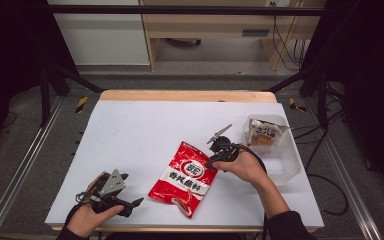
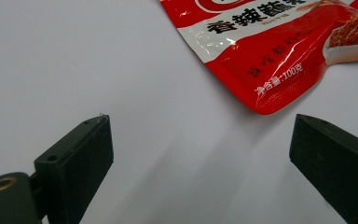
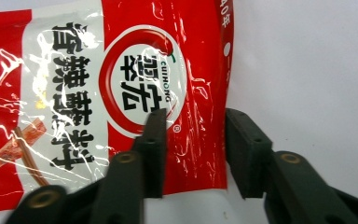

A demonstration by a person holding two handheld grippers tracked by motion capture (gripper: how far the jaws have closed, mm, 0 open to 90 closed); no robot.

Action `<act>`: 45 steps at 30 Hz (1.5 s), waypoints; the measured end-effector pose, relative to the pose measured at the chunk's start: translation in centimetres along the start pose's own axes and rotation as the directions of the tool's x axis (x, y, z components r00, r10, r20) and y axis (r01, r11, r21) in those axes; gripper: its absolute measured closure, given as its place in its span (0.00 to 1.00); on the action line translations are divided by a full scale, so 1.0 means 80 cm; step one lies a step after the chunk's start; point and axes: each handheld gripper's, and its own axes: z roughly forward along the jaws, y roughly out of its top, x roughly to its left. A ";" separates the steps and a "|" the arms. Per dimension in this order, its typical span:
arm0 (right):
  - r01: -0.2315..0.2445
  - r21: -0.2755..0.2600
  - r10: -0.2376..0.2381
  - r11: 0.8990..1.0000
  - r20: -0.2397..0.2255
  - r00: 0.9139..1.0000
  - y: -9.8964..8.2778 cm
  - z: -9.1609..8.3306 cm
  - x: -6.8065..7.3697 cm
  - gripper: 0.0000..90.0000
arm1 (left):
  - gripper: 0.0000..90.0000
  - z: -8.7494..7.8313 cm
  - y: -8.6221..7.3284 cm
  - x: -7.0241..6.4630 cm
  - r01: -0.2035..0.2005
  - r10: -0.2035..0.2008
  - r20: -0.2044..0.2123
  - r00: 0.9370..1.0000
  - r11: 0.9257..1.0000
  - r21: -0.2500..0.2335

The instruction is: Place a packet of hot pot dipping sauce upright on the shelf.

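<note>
A red and white snack packet (image 1: 182,179) lies flat on the white table (image 1: 130,130), near the front centre. My right gripper (image 1: 211,163) comes in from the packet's upper right edge. In the right gripper view (image 3: 193,116) one jaw rests over the packet (image 3: 74,93) and the other stands just off its edge on the table. A narrow strip of the packet lies flat between them, with no pad visibly pressing it. My left gripper (image 1: 132,190) sits at the front left, open and empty. In the left gripper view (image 2: 200,135) the packet's corner (image 2: 270,51) lies ahead of the wide jaws.
A clear plastic bin (image 1: 285,160) stands at the table's right edge with a white and orange packet (image 1: 265,134) inside. Black frame poles and cables surround the table. The table's front edge runs just under both hands.
</note>
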 end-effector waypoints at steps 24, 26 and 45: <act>0.032 -0.077 -0.025 0.996 0.093 0.995 0.003 -0.020 0.013 1.00 | 0.07 -0.005 0.001 0.006 0.007 -0.007 -0.012 1.000 1.000 -0.011; 0.040 -0.101 -0.031 0.994 0.085 0.996 0.004 -0.027 0.016 1.00 | 0.07 -0.006 0.003 0.007 0.004 -0.005 -0.016 1.000 1.000 -0.013; 0.107 -0.147 -0.098 0.983 0.065 0.993 0.016 -0.049 0.042 1.00 | 0.07 -0.009 0.006 0.007 -0.008 0.007 -0.027 1.000 1.000 -0.013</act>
